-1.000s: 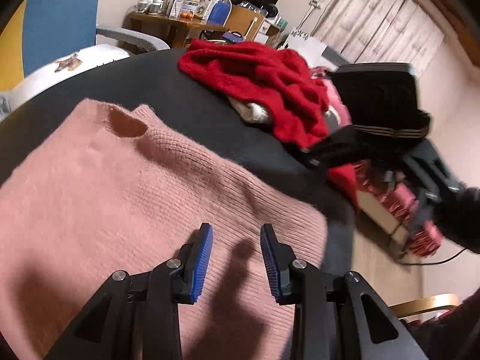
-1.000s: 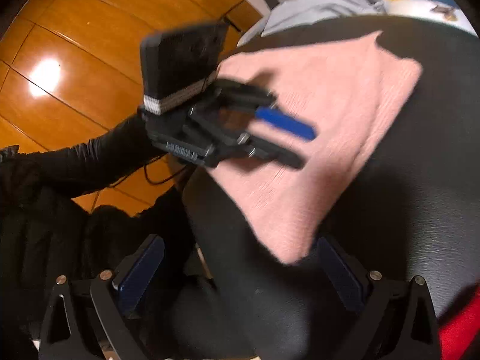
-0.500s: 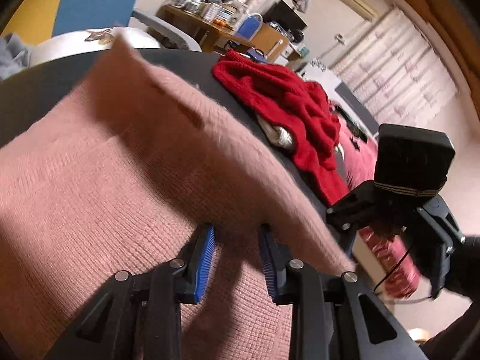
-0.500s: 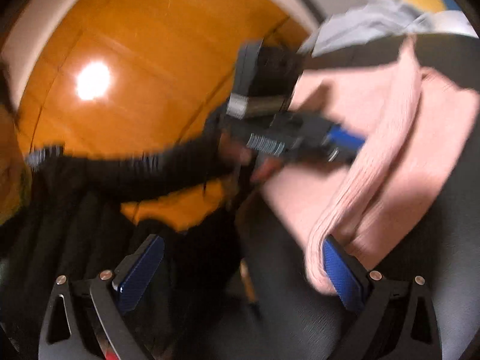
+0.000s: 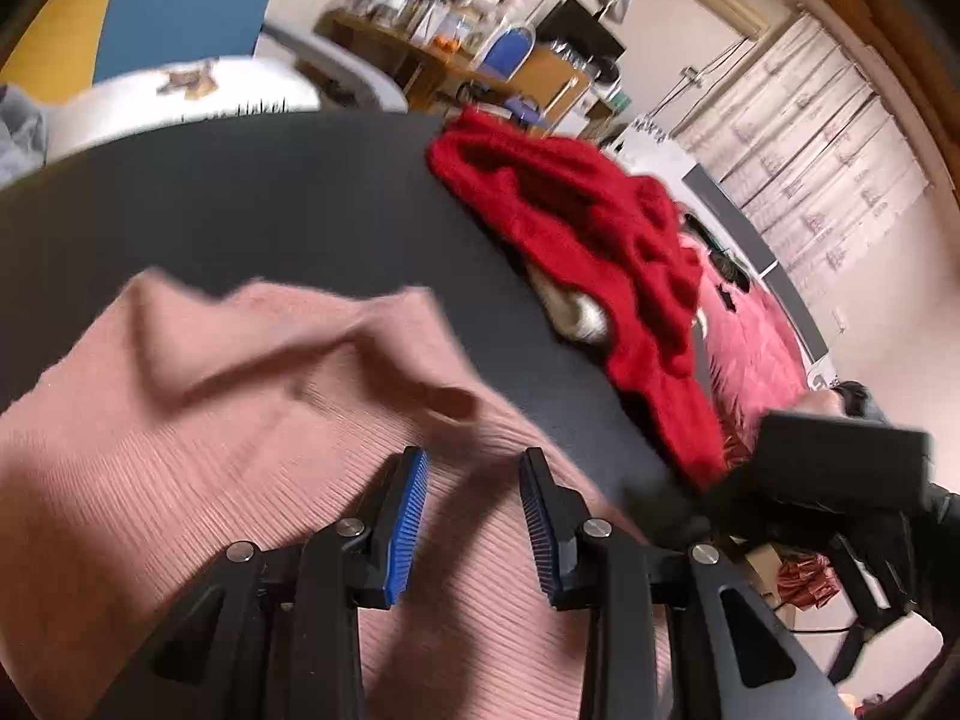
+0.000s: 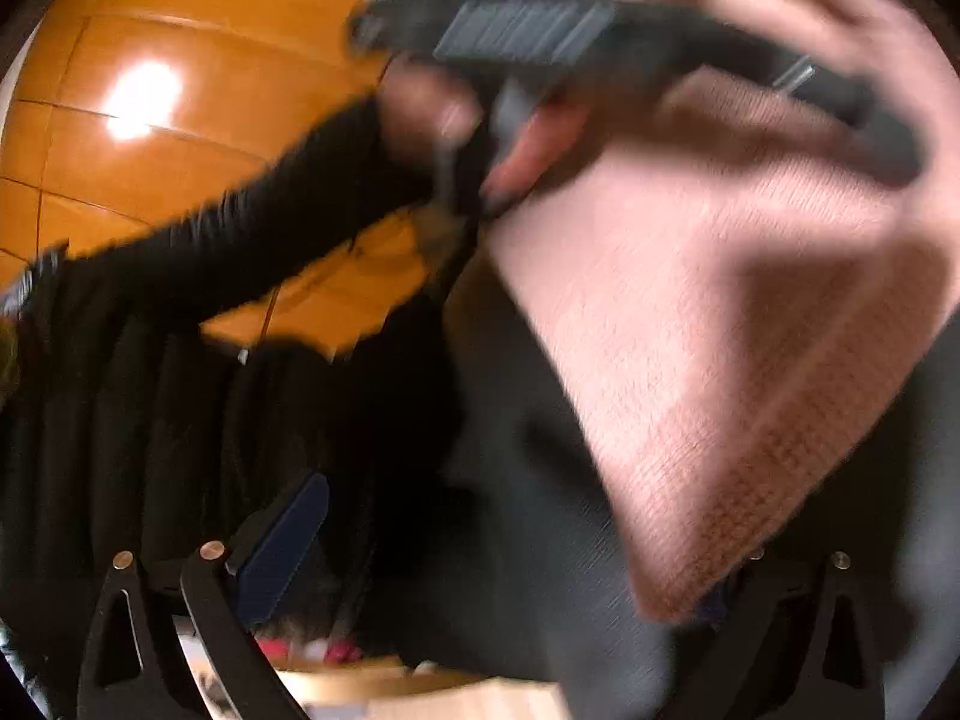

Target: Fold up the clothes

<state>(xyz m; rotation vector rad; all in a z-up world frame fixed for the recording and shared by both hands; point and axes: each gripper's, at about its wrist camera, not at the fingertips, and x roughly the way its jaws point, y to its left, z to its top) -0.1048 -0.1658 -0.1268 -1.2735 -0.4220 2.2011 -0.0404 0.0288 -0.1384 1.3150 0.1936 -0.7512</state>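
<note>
Left claw (image 5: 471, 519) part-open over pink sweater (image 5: 240, 450) on black desk (image 5: 270, 192); right claw (image 6: 510, 546) wide, sweater corner at its pad. Mid-fold; next: pinch hem.

Pink knit sweater (image 6: 720, 312): draped over the dark surface (image 6: 540, 540), one ribbed corner hanging in front of my right gripper (image 6: 498, 564), whose jaws stand wide apart. My left gripper (image 6: 600, 42): blurred, above the sweater's top edge. Wooden floor (image 6: 150, 120): behind, lit.
</note>
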